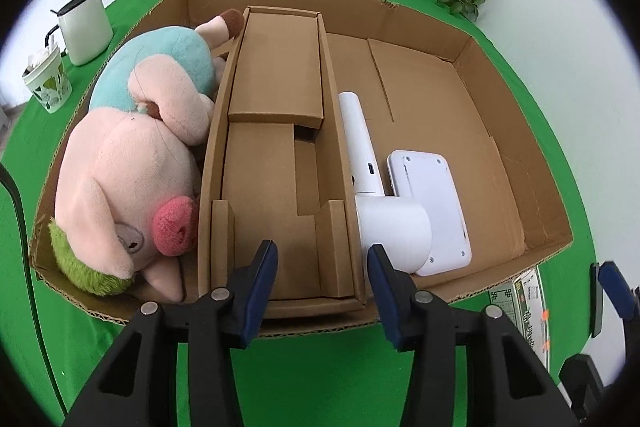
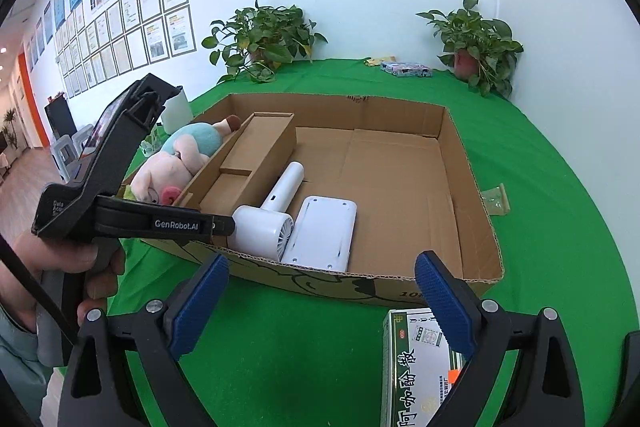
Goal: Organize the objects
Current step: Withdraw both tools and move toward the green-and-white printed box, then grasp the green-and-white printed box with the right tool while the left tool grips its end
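A big open cardboard box (image 1: 516,163) lies on green cloth. Inside it, from left to right, are a pink plush pig (image 1: 132,187) in a blue top, a long narrow cardboard tray (image 1: 276,131), a white handheld fan (image 1: 384,211) and a flat white device (image 1: 436,203). My left gripper (image 1: 322,267) hovers over the box's near wall at the tray's end, open, its pads touching nothing. My right gripper (image 2: 322,291) stands wide open in front of the box (image 2: 460,187), nothing between its fingers. A green-and-white medicine box (image 2: 416,367) lies on the cloth under its right finger.
Two potted plants (image 2: 260,43) (image 2: 476,43) stand at the table's far edge, with a printed packet (image 2: 406,69) between them. A white canister (image 1: 84,27) and a paper cup (image 1: 48,79) sit left of the box. A small plastic bag (image 2: 496,201) lies right of it.
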The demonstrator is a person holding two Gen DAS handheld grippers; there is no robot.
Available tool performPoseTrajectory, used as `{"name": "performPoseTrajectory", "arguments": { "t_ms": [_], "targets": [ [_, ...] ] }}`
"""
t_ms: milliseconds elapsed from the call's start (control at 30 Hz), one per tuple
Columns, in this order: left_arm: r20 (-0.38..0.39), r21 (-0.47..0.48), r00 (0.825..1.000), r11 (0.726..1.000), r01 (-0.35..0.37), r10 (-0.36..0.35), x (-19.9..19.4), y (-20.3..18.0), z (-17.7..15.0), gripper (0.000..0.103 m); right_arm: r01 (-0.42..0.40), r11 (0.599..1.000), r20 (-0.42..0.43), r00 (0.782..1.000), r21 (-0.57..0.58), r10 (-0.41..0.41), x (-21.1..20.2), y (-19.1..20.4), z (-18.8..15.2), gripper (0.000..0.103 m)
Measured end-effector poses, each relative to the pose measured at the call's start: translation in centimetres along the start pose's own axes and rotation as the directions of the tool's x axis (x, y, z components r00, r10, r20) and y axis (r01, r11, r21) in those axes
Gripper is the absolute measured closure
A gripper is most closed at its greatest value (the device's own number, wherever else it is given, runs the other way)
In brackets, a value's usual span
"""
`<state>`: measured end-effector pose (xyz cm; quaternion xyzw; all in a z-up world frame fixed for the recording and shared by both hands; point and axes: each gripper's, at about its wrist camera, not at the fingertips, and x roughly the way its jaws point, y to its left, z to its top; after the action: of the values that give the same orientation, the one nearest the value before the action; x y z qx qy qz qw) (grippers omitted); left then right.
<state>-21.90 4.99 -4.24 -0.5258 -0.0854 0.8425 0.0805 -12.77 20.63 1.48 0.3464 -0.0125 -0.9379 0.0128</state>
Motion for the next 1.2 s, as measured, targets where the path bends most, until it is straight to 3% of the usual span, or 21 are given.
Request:
{"name": "performPoseTrajectory", "arguments": {
  "t_ms": [167,267,367,400,467,533,600,667,800,1000,1100,1133,1200],
  "targets": [
    [0.037,0.023,0.999,1.000,-0.010,0.010,-0.4,-0.5,-0.2,0.057,0.007,1.000,0.012,1.000,-0.008,-0.007,-0.5,-0.1,-0.1,0.008],
    [0.148,0.036,0.988,0.998,-0.053,0.047,-2.2,-0.9,-0.8,0.057,0.022,1.000,0.024,0.999,-0.014,-0.022,-0.8,0.0,-0.3,0.008],
    [0.322,0.082,0.944,0.990,-0.110,0.078,-5.6,-1.8,-2.2,0.056,0.047,0.999,0.045,0.998,-0.011,-0.046,-1.2,0.1,-0.6,0.008],
    [0.379,0.099,0.921,0.986,-0.135,0.088,-6.9,-2.2,-2.8,0.052,0.054,0.999,0.052,0.997,-0.006,-0.053,-1.3,0.1,-0.7,0.008],
    [0.475,0.120,0.874,0.976,-0.180,0.103,-9.1,-2.9,-4.2,0.021,0.066,0.998,0.070,0.995,0.000,-0.066,-1.7,0.3,-0.8,0.008],
    [0.553,0.128,0.826,0.969,-0.210,0.106,-11.1,-3.3,-5.6,0.018,0.071,0.997,0.091,0.993,-0.004,-0.071,-2.1,0.6,-1.2,0.008],
    [0.575,0.139,0.814,0.970,-0.198,0.084,-12.3,-3.4,-6.8,0.018,0.068,0.998,0.103,0.992,-0.008,-0.067,-2.4,0.8,-1.6,0.008],
    [0.568,0.143,0.821,0.974,-0.173,0.063,-12.6,-3.2,-7.8,0.018,0.054,0.999,0.101,0.993,0.004,-0.054,-2.6,0.7,-2.5,0.008],
    [0.521,0.146,0.853,0.981,-0.130,0.035,-11.9,-2.1,-10.4,0.018,0.056,0.997,0.048,0.997,0.046,-0.058,-2.9,-0.9,-5.6,0.008],
    [0.429,0.137,0.903,0.988,-0.077,0.011,-9.0,-0.7,-13.5,0.018,0.177,0.983,-0.103,0.980,0.056,-0.170,-3.0,-4.8,-11.3,0.008],
    [0.402,0.135,0.916,0.990,-0.051,-0.007,-8.2,-0.8,-14.6,0.018,0.203,0.979,-0.147,0.969,0.028,-0.197,-3.1,-5.6,-13.3,0.008],
    [0.394,0.134,0.919,0.990,-0.041,-0.015,-8.0,-0.9,-14.8,0.018,0.205,0.978,-0.156,0.968,0.032,-0.198,-3.0,-5.8,-13.8,0.010],
    [0.377,0.133,0.926,0.991,-0.020,-0.032,-7.7,-1.0,-14.8,0.018,0.198,0.980,-0.176,0.966,0.034,-0.189,-2.6,-6.0,-14.6,0.031]
  ]
}}
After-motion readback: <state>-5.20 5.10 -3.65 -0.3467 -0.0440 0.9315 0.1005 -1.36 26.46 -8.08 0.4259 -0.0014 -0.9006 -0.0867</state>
